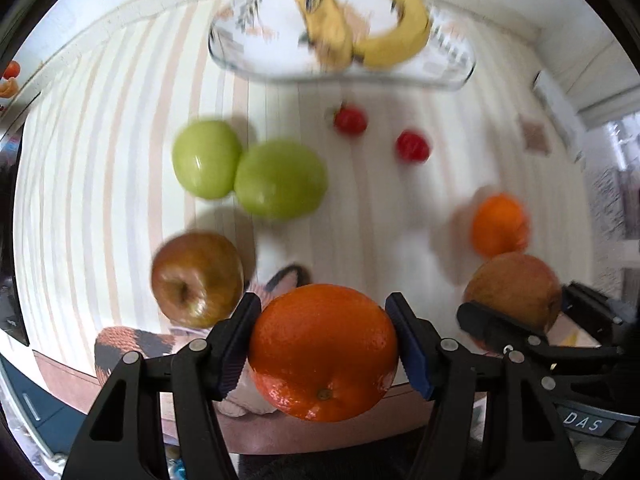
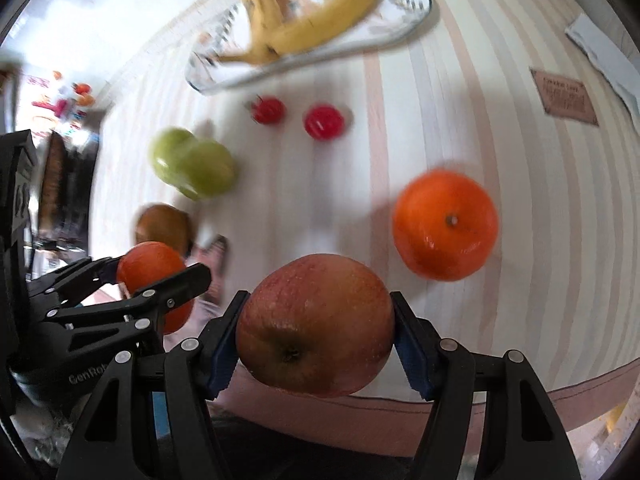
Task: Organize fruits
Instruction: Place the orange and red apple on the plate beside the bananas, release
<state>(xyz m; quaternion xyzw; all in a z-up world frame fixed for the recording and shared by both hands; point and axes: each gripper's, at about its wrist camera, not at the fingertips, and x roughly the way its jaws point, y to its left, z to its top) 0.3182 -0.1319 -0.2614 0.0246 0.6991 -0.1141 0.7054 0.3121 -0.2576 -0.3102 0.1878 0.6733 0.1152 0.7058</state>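
My left gripper (image 1: 322,340) is shut on an orange (image 1: 323,354) above the table's near edge. My right gripper (image 2: 316,332) is shut on a red apple (image 2: 314,326); it shows at the right of the left wrist view (image 1: 514,292). On the striped table lie two green apples (image 1: 248,174), another red apple (image 1: 198,278), a second orange (image 1: 498,226), (image 2: 446,226) and two strawberries (image 1: 350,120), (image 1: 412,146). A glass tray (image 1: 256,56) at the far side holds two bananas (image 1: 356,20).
A brown card (image 2: 564,96) and a white paper (image 2: 600,48) lie at the far right of the table. A knitted cloth (image 1: 132,342) hangs at the near edge below the red apple. The left gripper shows at the left of the right wrist view (image 2: 156,276).
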